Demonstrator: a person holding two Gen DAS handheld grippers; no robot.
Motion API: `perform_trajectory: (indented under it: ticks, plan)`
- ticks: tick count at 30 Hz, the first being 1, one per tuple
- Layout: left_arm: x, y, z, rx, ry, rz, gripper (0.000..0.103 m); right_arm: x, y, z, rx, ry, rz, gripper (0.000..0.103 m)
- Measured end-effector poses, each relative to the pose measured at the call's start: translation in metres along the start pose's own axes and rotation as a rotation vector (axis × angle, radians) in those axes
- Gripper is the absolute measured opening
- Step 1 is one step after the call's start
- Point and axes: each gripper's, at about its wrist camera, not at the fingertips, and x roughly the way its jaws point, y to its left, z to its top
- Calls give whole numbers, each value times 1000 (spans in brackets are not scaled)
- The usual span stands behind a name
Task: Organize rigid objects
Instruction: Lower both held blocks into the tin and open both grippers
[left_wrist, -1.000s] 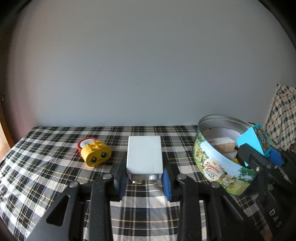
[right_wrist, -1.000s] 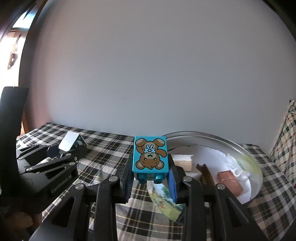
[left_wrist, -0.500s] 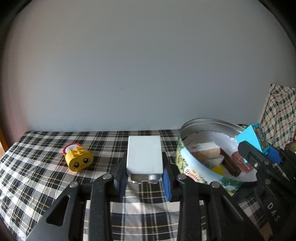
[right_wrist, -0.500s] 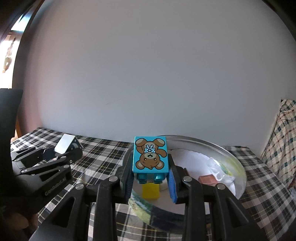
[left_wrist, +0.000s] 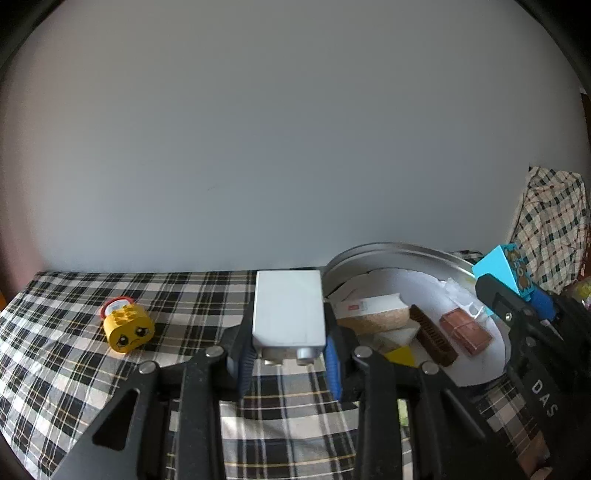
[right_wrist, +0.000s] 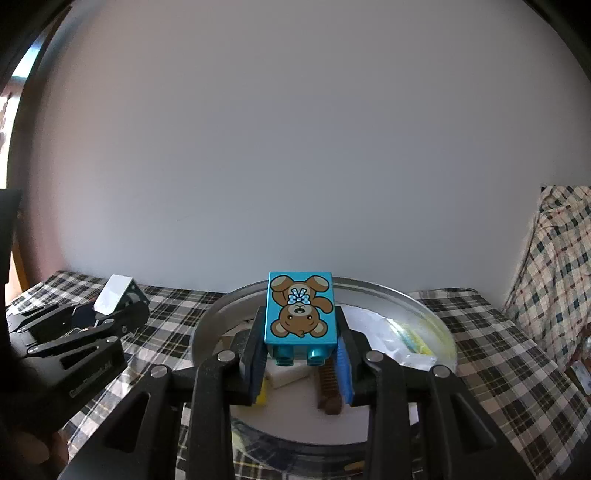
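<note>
Bear block (right_wrist: 300, 309) (upside-down) — inside right gripper (right_wrist: 301, 360).

I'm looking at a home, likely a bedroom: a black-and-white plaid sheet (left_wrist: 66, 373) covers a soft surface against a plain white wall (left_wrist: 280, 147), a plaid pillow (right_wrist: 554, 258) sits at the right, and children's toy blocks (left_wrist: 127, 328) lie about.

Each black gripper (left_wrist: 290, 360) has blue ribbed pads (left_wrist: 331, 363) and silver screws (left_wrist: 214, 351).
</note>
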Motion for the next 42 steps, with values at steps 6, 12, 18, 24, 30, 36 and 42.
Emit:
perform_trajectory:
  ticks: [6,12,18,24,30,36,42]
  plan:
    - [1,-15,8,6,-17,-24,30,1,-15,2,26,-9,-34,34]
    - [6,-30,14,8,-27,-51,30,2,-27,5,44,-17,-73,34]
    - [10,-40,20,8,-32,-71,30,8,-44,11,63,-22,-111,34]
    - [14,-54,26,14,-37,-93,30,17,-56,14,75,-19,-147,34]
    - [22,-64,27,17,-28,-108,30,26,-68,15,83,-9,-183,34]
    - [29,-76,29,17,-18,-116,30,38,-79,17,82,-3,-223,34]
    - [39,-90,28,26,6,-123,30,51,-84,17,64,17,-239,34]
